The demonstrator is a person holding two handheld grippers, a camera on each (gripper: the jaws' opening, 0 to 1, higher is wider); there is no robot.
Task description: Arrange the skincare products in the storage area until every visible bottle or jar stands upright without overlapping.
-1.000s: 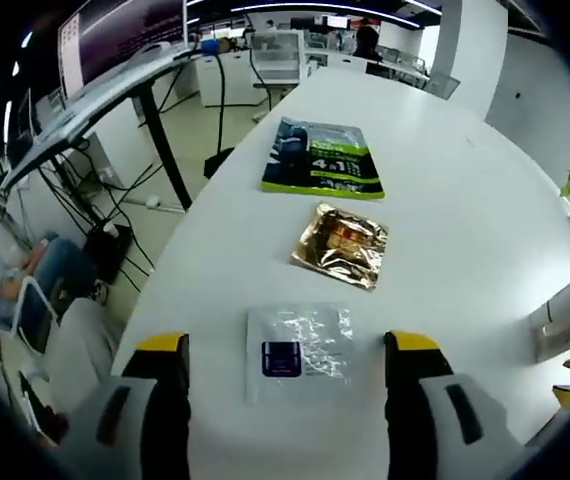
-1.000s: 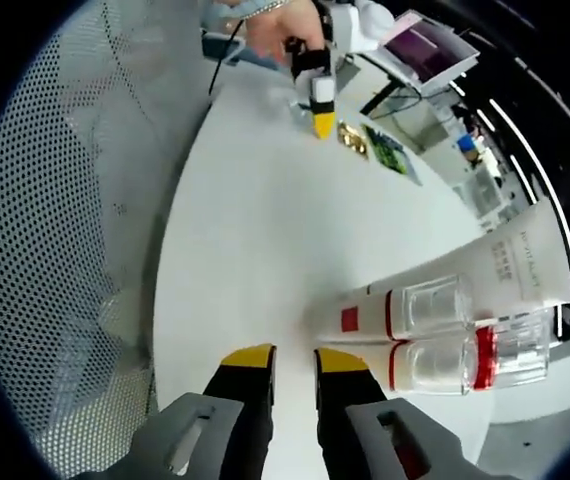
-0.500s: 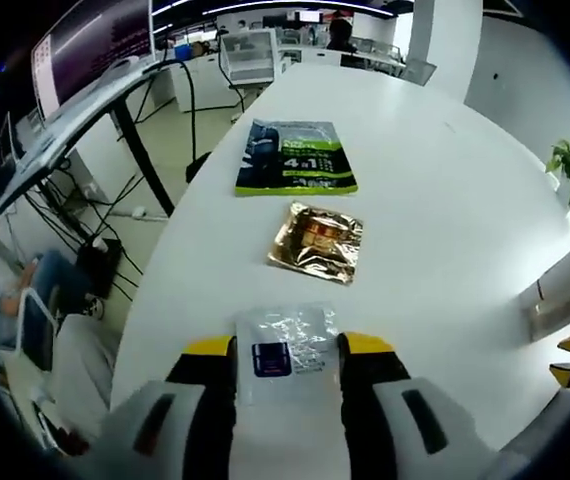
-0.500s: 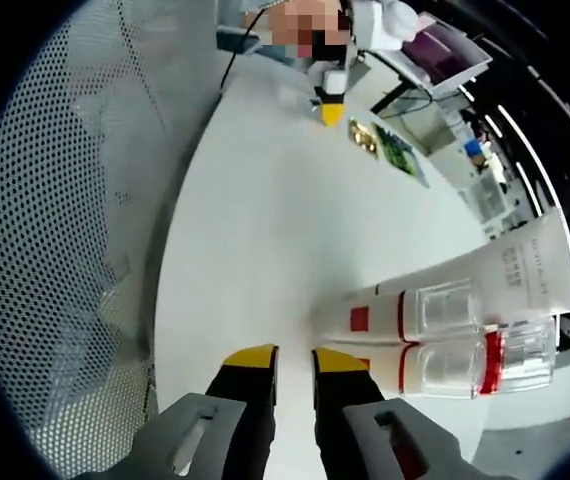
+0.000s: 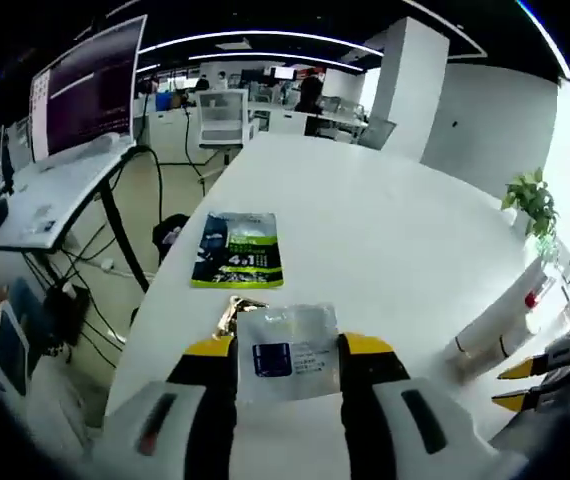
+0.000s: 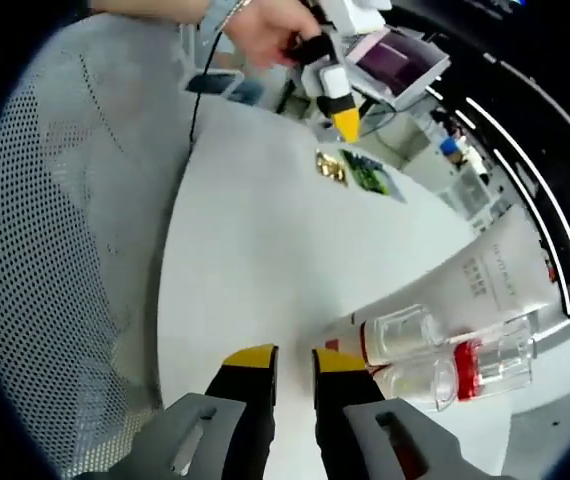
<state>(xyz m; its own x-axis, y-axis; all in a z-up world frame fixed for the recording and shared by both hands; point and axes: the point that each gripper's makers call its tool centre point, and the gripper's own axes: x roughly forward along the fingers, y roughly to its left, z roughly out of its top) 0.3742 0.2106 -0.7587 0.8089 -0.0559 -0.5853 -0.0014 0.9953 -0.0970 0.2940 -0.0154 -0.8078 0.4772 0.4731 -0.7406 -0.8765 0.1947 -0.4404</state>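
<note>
My left gripper (image 5: pixel 287 352) is shut on a clear sachet with a dark blue label (image 5: pixel 287 350) and holds it above the white table (image 5: pixel 385 230). A gold sachet (image 5: pixel 231 309) peeks out behind it, and a green "4 in 1" sachet (image 5: pixel 237 250) lies flat farther off. A white tube (image 5: pixel 495 322) and red-banded bottles (image 5: pixel 535 292) sit at the right. In the right gripper view, two clear-capped bottles (image 6: pixel 403 335) (image 6: pixel 465 367) and the white tube (image 6: pixel 495 275) appear to lie side by side. My right gripper (image 6: pixel 295 360) is shut on nothing, just left of them.
A grey mesh chair back (image 6: pixel 55 200) stands along the table's left edge in the right gripper view. A person's hand holds the left gripper (image 6: pixel 337 98) at the far end. A desk with a monitor (image 5: pixel 85 90) and cables stands beside the table.
My left gripper shut on the clear sachet and lifted it off the table, so the gold sachet is now partly hidden. The right gripper stayed beside the bottles.
</note>
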